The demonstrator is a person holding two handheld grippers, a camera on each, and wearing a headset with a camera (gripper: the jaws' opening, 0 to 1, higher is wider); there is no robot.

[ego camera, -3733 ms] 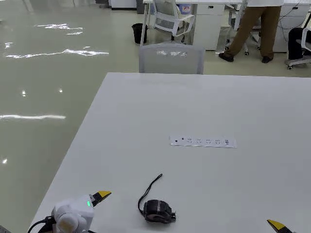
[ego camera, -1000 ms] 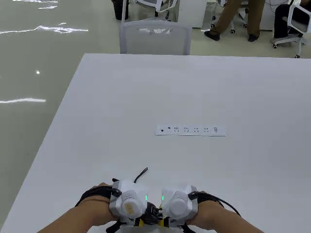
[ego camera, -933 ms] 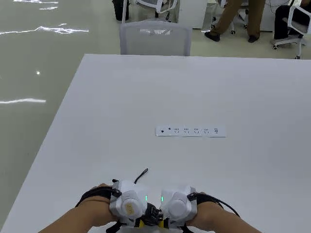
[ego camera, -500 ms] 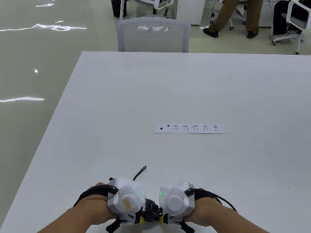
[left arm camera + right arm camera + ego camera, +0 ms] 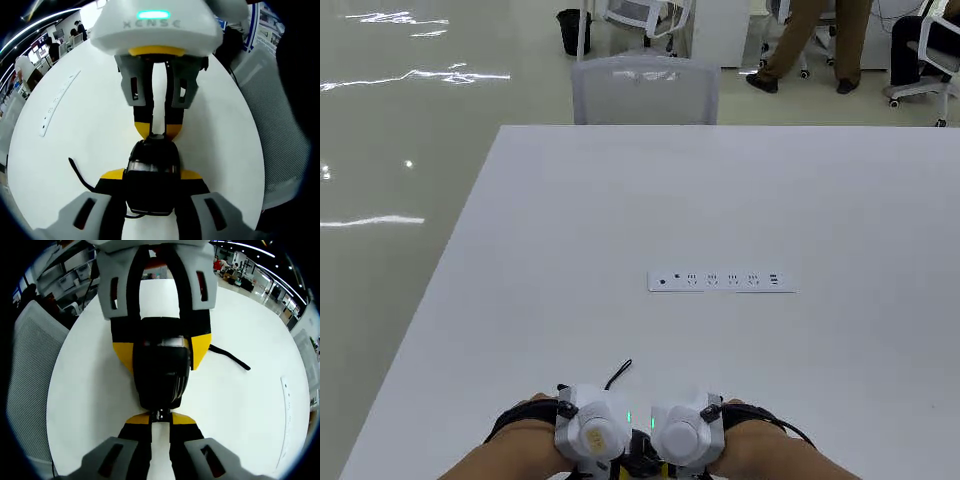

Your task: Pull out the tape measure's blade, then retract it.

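Observation:
The black tape measure (image 5: 150,186) sits low over the white table (image 5: 720,200), held between two grippers that face each other. My left gripper (image 5: 151,175) is shut on its case from both sides. My right gripper (image 5: 160,418) is shut on the blade's end hook (image 5: 160,414) at the case's mouth; no length of blade shows between hook and case. In the head view both grippers (image 5: 590,435) (image 5: 685,435) stand side by side at the near edge, and the tape measure (image 5: 642,464) is mostly hidden between them. Its black wrist strap (image 5: 618,374) trails away across the table.
A white power strip (image 5: 720,282) lies flat in the middle of the table. A grey chair (image 5: 645,90) stands at the far edge. A person stands beyond it by other desks. The near table edge is right under the grippers.
Earlier the tape measure lay free with the grippers apart. Now both have closed on it. Over the last second only the head camera has shifted slightly.

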